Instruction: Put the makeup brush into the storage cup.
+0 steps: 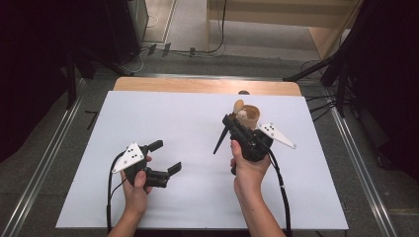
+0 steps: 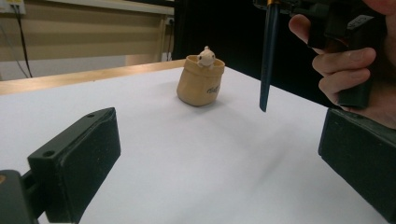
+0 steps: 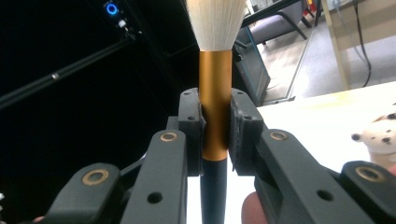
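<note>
Now, brush held up over the table.
Right gripper (image 3: 215, 126) is clamping the brush (image 3: 215, 93); left gripper (image 2: 210, 154) is gaping, holding nothing.

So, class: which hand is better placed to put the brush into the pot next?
Right. The right gripper is already shut on the brush and sits beside the pot. The left gripper is open, holds nothing and lies farther from the pot.
</note>
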`<state>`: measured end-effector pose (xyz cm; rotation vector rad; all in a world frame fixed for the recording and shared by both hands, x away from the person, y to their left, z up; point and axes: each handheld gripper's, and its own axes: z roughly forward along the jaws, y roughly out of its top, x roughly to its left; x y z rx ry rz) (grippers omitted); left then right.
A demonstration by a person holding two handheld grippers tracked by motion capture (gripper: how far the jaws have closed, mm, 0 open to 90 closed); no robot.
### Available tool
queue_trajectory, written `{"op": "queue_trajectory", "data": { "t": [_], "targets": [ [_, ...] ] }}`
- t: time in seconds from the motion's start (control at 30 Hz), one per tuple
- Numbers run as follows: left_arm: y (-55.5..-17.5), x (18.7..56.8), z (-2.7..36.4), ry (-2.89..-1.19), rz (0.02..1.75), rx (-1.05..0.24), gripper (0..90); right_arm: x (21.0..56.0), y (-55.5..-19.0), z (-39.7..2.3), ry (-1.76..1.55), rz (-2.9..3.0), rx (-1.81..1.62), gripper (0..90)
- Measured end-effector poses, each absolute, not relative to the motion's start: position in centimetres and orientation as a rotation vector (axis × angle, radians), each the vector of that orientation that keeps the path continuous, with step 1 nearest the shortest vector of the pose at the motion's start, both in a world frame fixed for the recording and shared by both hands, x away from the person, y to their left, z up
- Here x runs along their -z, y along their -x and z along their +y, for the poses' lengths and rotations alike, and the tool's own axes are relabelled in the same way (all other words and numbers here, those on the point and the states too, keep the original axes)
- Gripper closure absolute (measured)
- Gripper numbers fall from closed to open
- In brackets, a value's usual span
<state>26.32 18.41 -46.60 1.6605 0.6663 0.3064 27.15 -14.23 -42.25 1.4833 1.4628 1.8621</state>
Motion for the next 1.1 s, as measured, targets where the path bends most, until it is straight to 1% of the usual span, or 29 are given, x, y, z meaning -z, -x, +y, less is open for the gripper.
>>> {"op": "queue_trajectory", "data": {
  "t": [0.43,0.73,1.1],
  "targets": [
    [-25.2,48.0,22.0,-1.677,0.726,-0.382,0.0,42.3,-27.6,-15.4,-1.346,1.53,-1.743,79.2],
    [-24.8,48.1,24.2,-1.674,0.766,-0.433,0.0,42.5,-28.3,-16.6,-1.32,1.551,-1.681,79.2],
    [-24.2,48.3,27.3,-1.658,0.827,-0.469,0.0,41.7,-28.7,-18.2,-1.28,1.518,-1.663,79.1]
  ]
}}
